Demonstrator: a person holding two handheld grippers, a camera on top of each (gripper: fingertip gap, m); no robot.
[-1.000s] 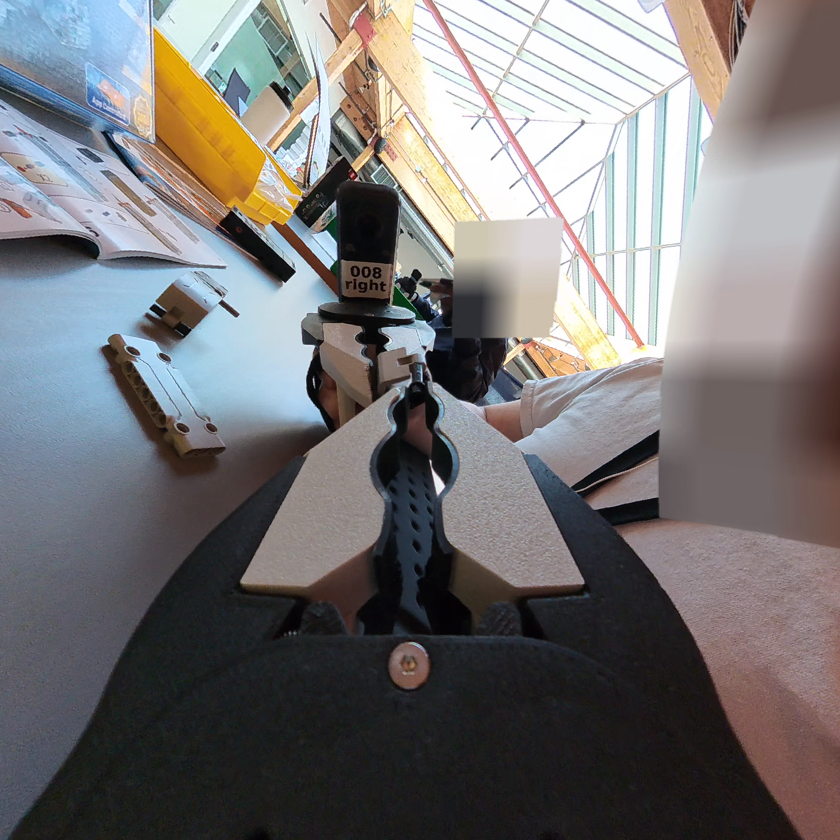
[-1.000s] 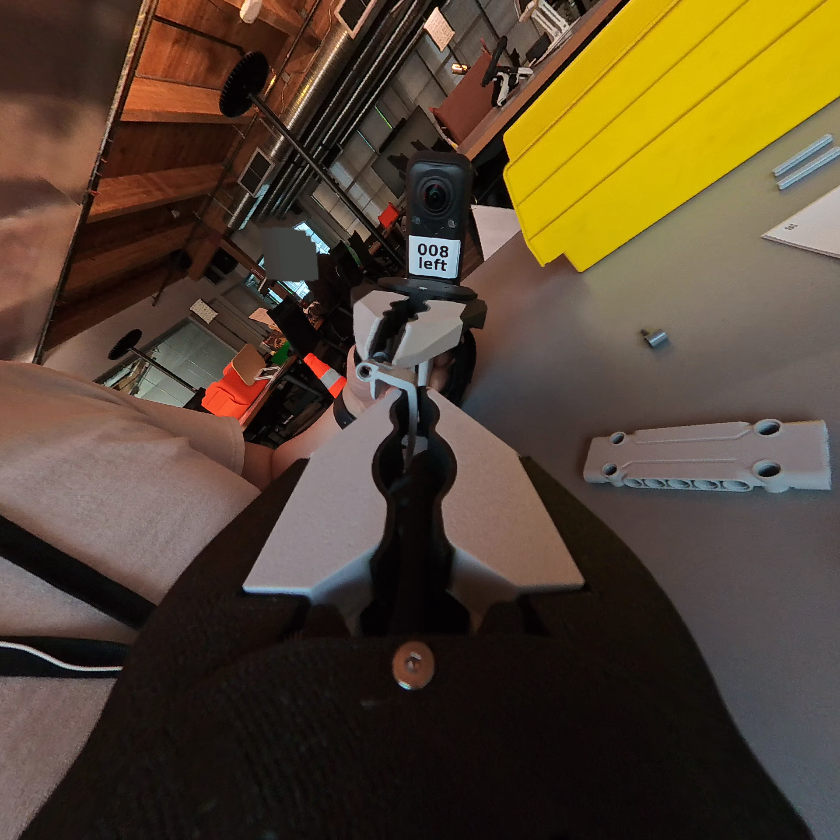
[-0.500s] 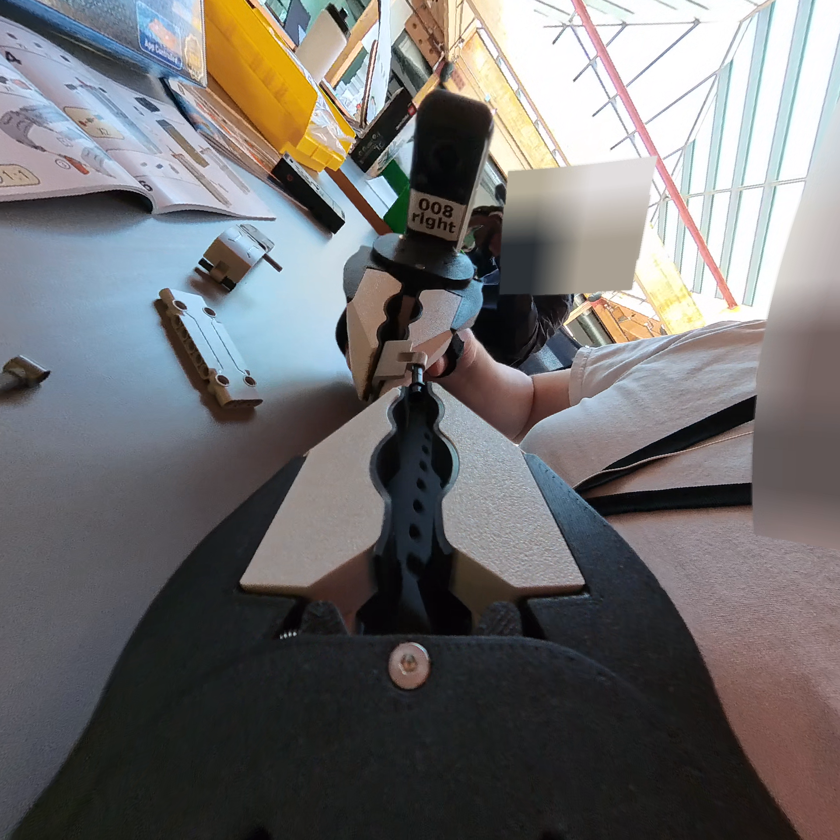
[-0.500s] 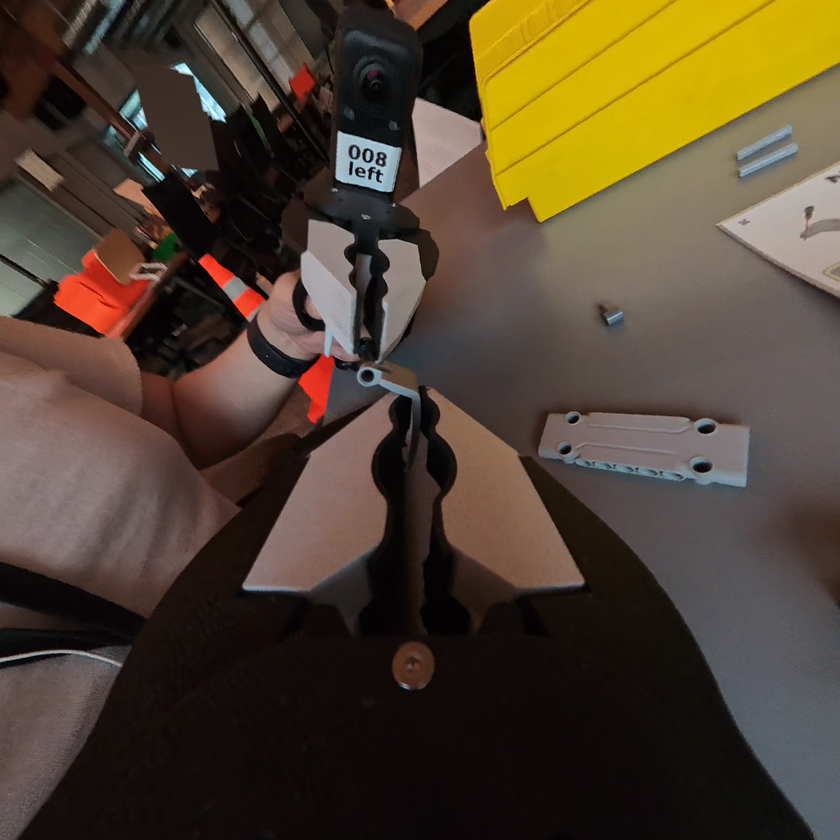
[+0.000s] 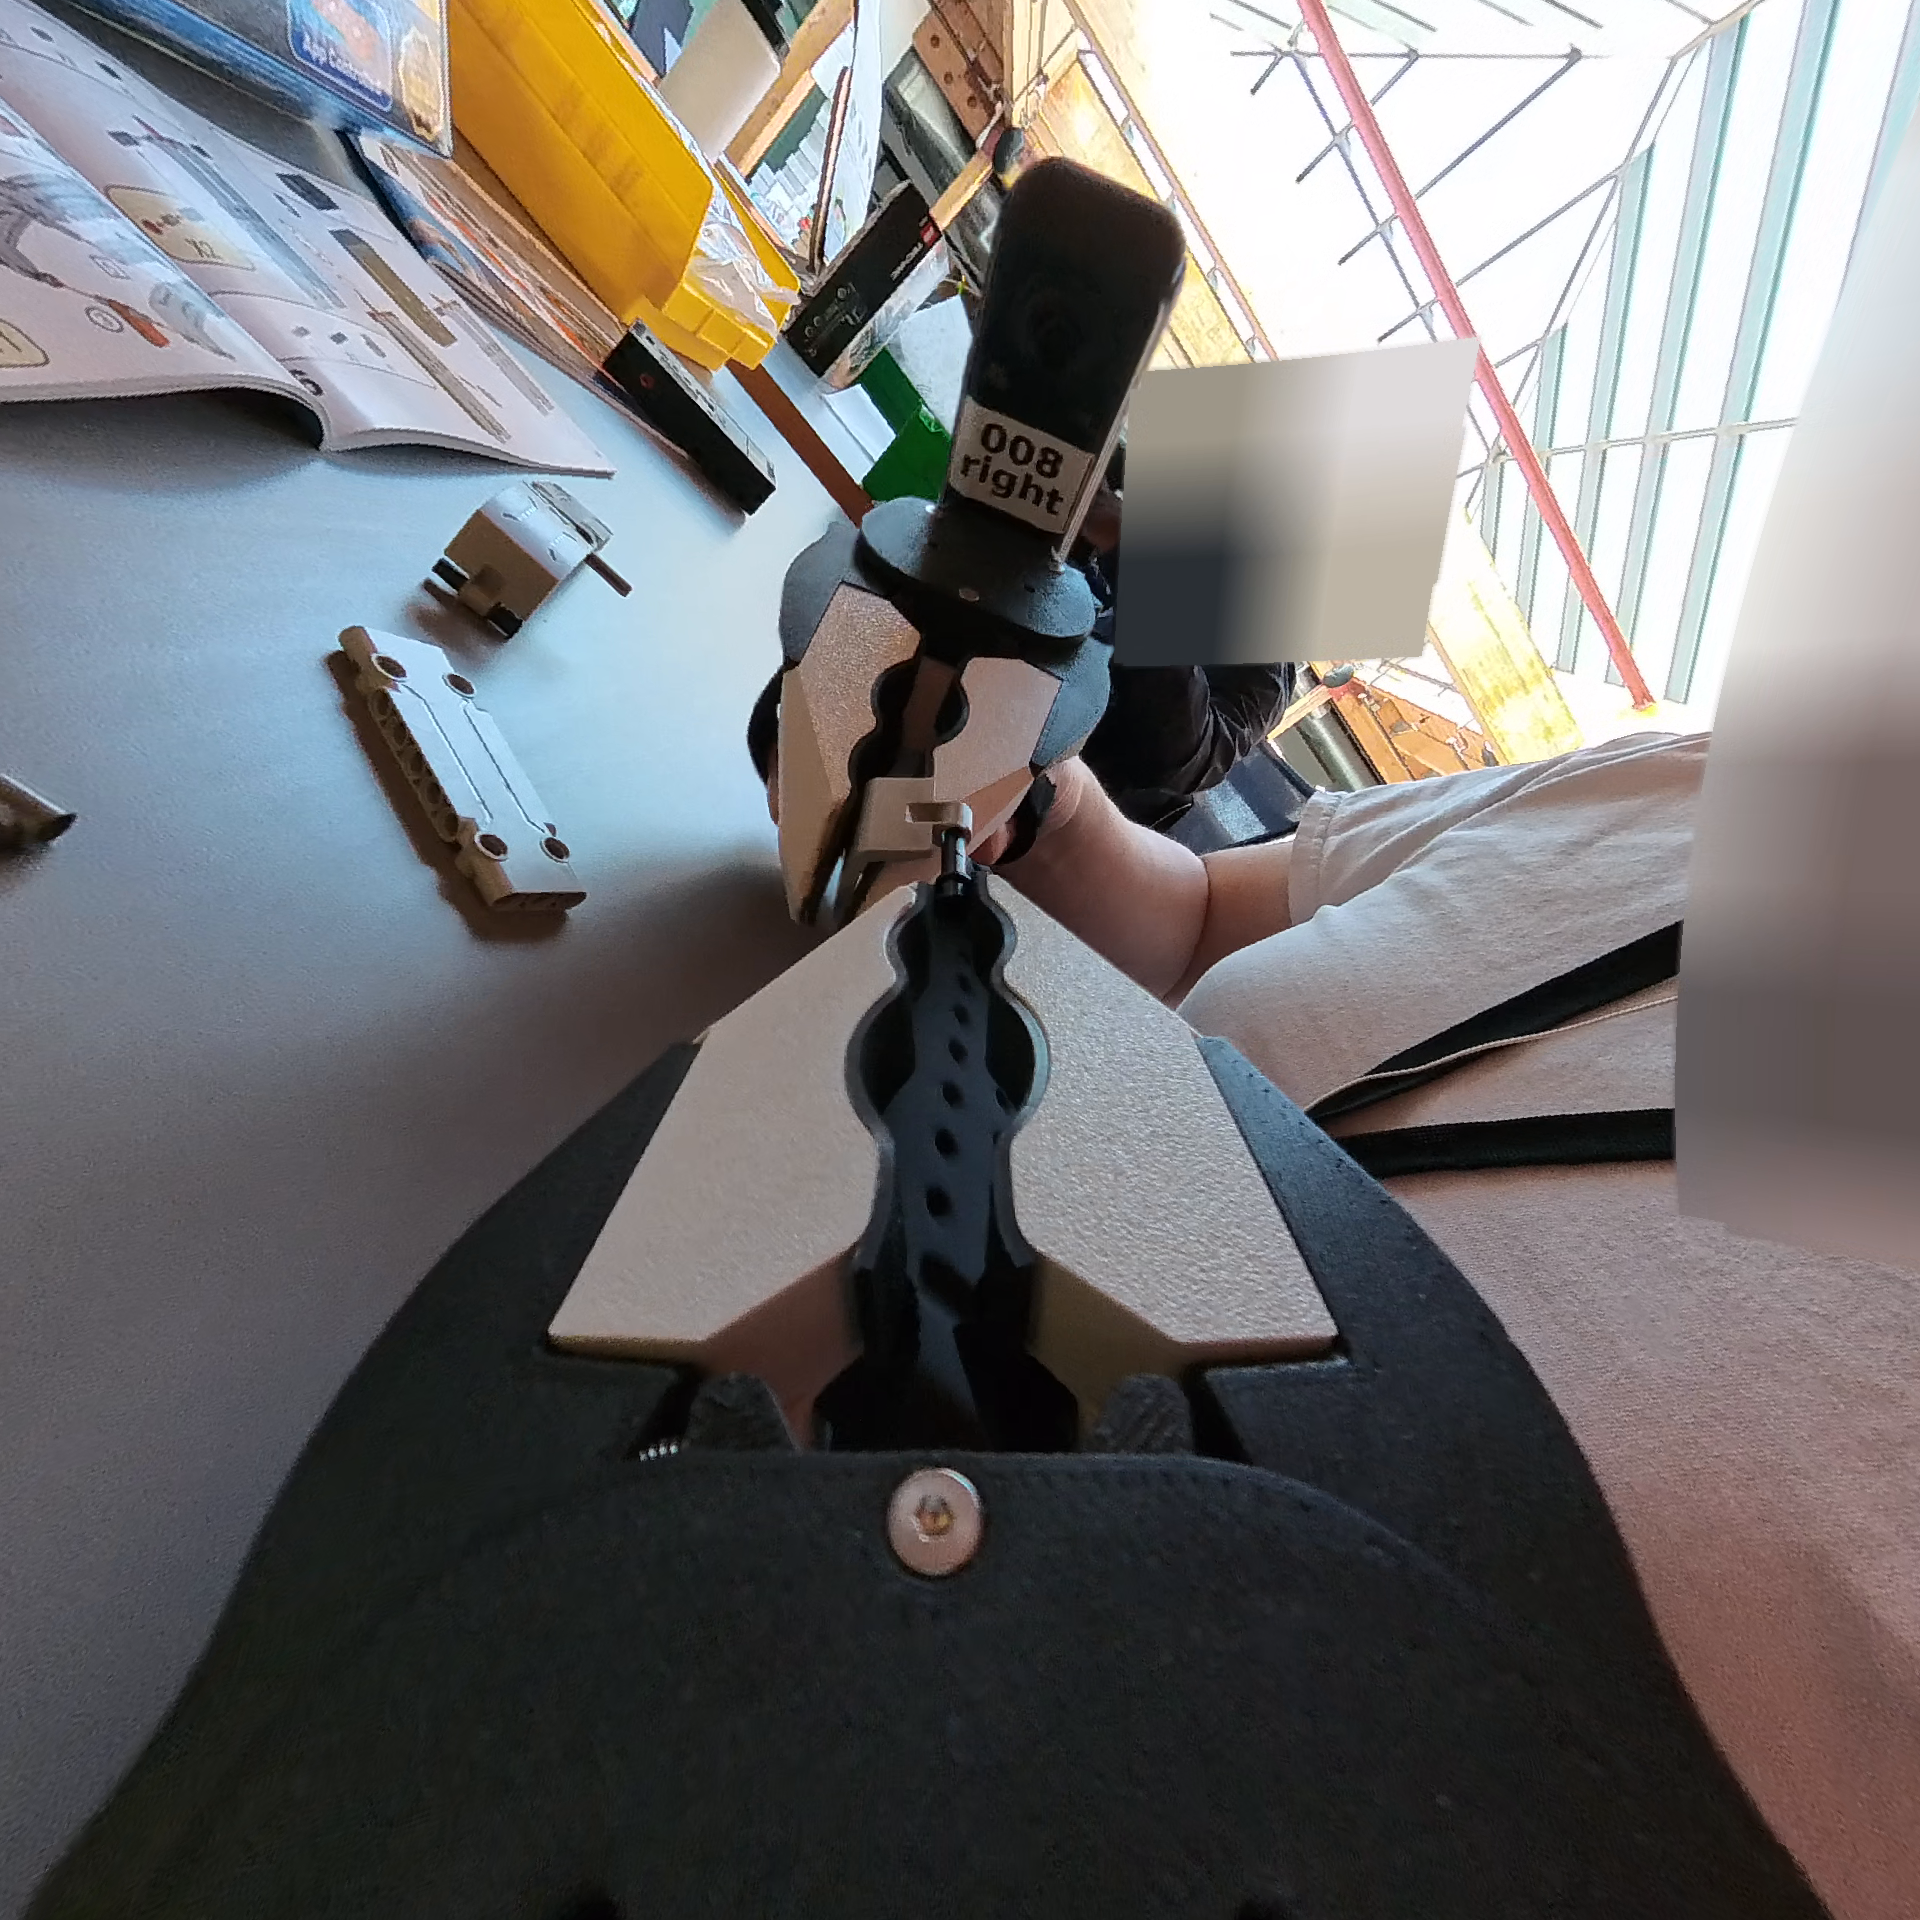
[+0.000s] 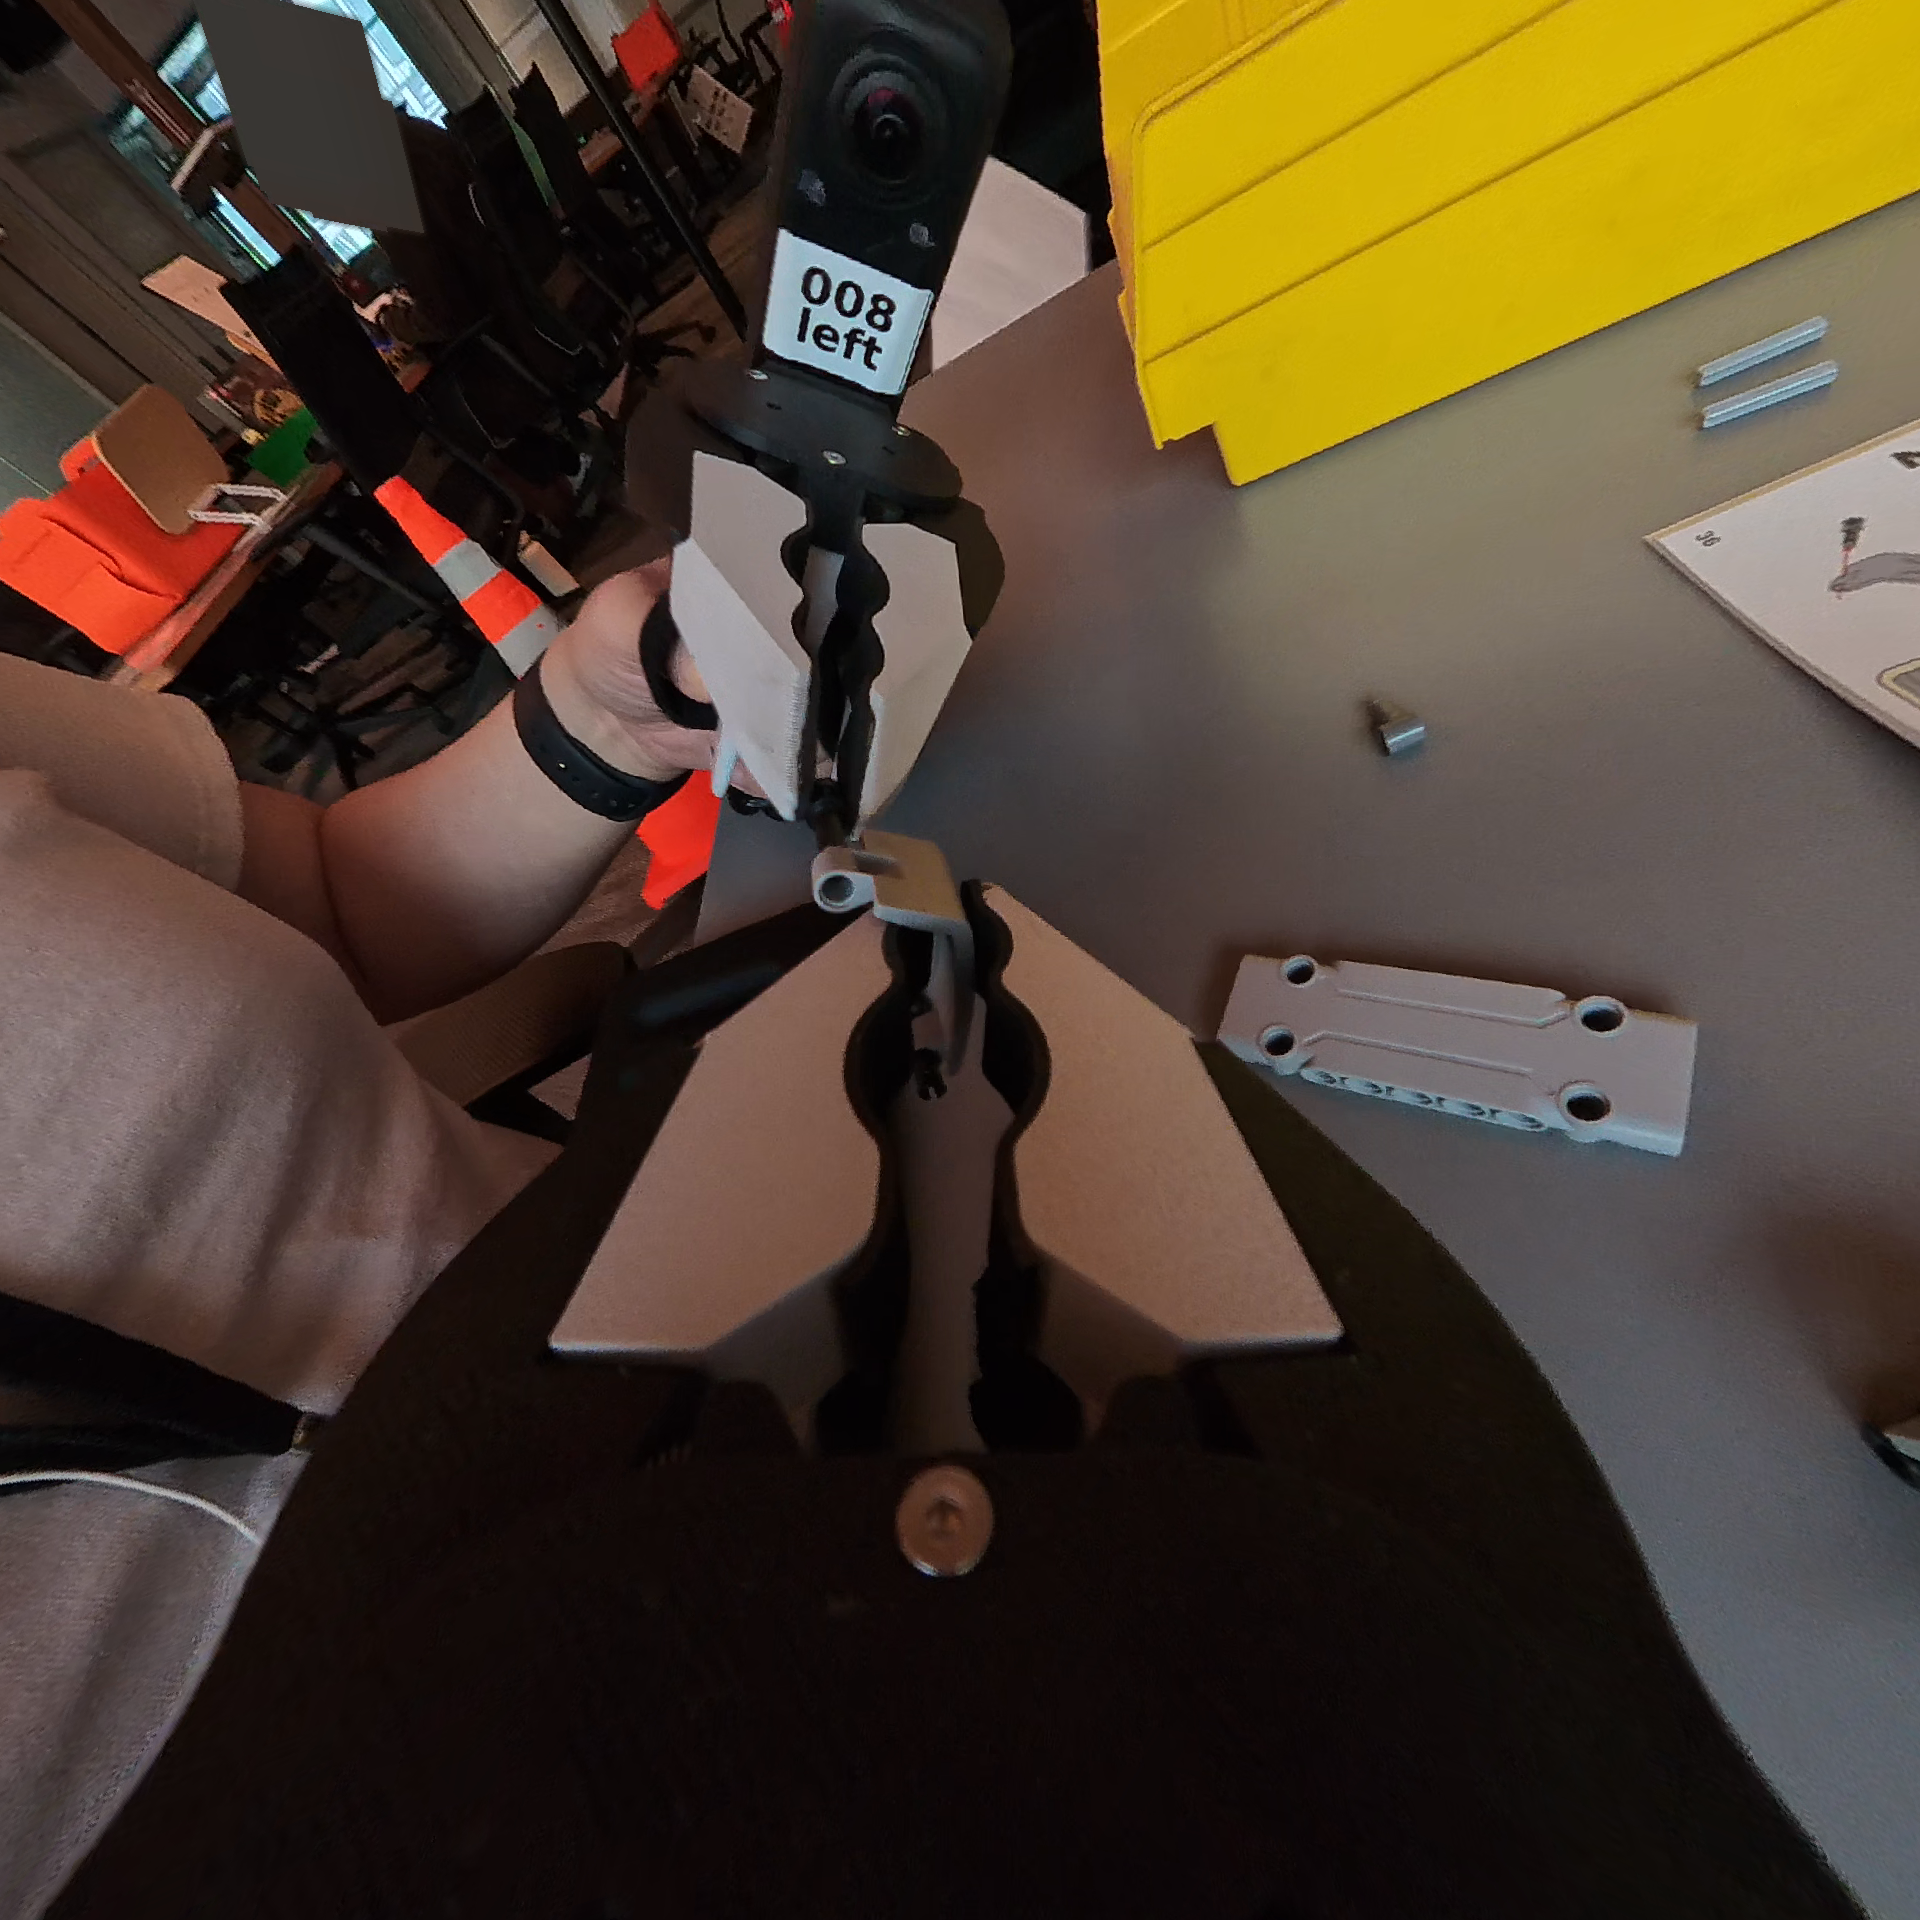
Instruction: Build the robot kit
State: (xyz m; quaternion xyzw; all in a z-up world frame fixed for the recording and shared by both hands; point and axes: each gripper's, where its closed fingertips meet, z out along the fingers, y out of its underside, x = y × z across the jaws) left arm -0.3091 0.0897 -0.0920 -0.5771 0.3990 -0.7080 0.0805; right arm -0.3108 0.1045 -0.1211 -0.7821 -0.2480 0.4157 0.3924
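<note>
Looking along my left gripper (image 5: 951,914), I see its jaws pressed together on a black beam (image 5: 951,1122) that runs down the slot, a black pin (image 5: 951,868) sticking out past the tips. Straight ahead, the right gripper (image 5: 883,831) faces me, and the pin meets the grey bracket (image 5: 904,816) it carries; I cannot tell if the pin is seated. Off to my left on the table (image 5: 208,1039) lie a grey panel (image 5: 457,769), a block (image 5: 520,561), a booklet (image 5: 260,312) and a yellow bin (image 5: 582,156). From the right gripper (image 6: 940,920), the jaws pinch the bracket (image 6: 904,878), its round end touching the pin (image 6: 831,816) at the left gripper (image 6: 831,800) just ahead. To my right lie the panel (image 6: 1455,1049), a small bush (image 6: 1397,732), two axles (image 6: 1766,379) and the bin (image 6: 1455,208).
</note>
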